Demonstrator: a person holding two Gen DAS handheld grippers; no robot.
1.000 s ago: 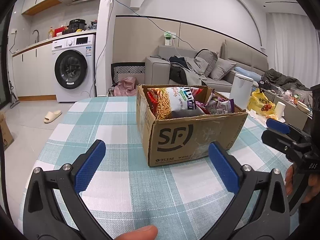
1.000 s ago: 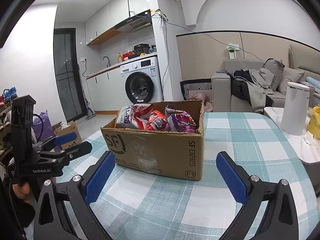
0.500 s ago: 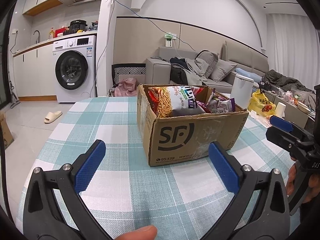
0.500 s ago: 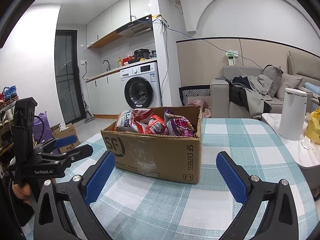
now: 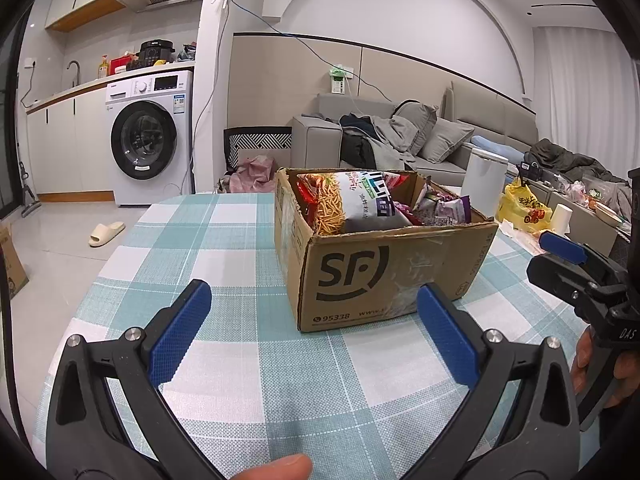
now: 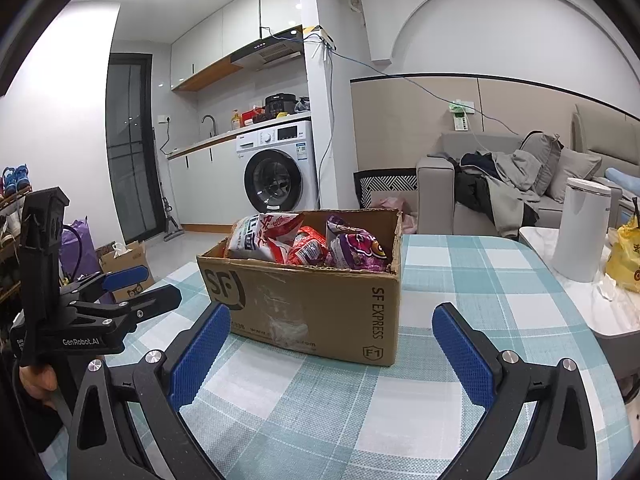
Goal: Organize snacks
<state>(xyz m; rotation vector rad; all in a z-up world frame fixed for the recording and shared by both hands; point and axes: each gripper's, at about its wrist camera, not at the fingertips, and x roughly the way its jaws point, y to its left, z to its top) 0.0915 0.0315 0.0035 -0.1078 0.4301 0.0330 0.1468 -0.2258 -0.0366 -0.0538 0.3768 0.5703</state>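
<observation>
Cardboard box (image 5: pixel 384 264) sits on the counter (image 5: pixel 224 256), which wears a teal-and-white checked cloth. Box is open-topped, printed "SF" on one long side and "SF EXPRESS" on the end panel seen from the right wrist view (image 6: pixel 316 300). Snack bags stand packed inside, rising above the rim.

Contents, as far as visible: a large bag with a noodle-stick picture (image 5: pixel 352 204) leaning at the end nearer the left side; a purple bag (image 6: pixel 354 248) at the opposite end; a red bag (image 6: pixel 306 248) between them. Other packets are wedged in but too crowded to tell apart.

Left tongs (image 5: pixel 316 332): spread wide, blue pads well apart, nothing between them. They hover over the cloth, short of the box's "SF" face. A fingertip (image 5: pixel 276 468) shows at the bottom edge of that view.

Right tongs (image 6: pixel 332 356): also spread wide and empty, aimed at the box's long side near the "SF EXPRESS" corner, above the cloth and not touching the cardboard.

Each tool shows in the other's view: the right one at the far right edge (image 5: pixel 560 256), gripped by a hand (image 5: pixel 600 368); the left one at the far left (image 6: pixel 132 292).

Surroundings: washing machine (image 5: pixel 150 144) under a kitchen worktop, grey sofa (image 5: pixel 400 140) with clothes heaped on it, white bin (image 6: pixel 582 228), yellow plastic bag (image 5: pixel 520 208), slipper (image 5: pixel 106 234) on the floor.
</observation>
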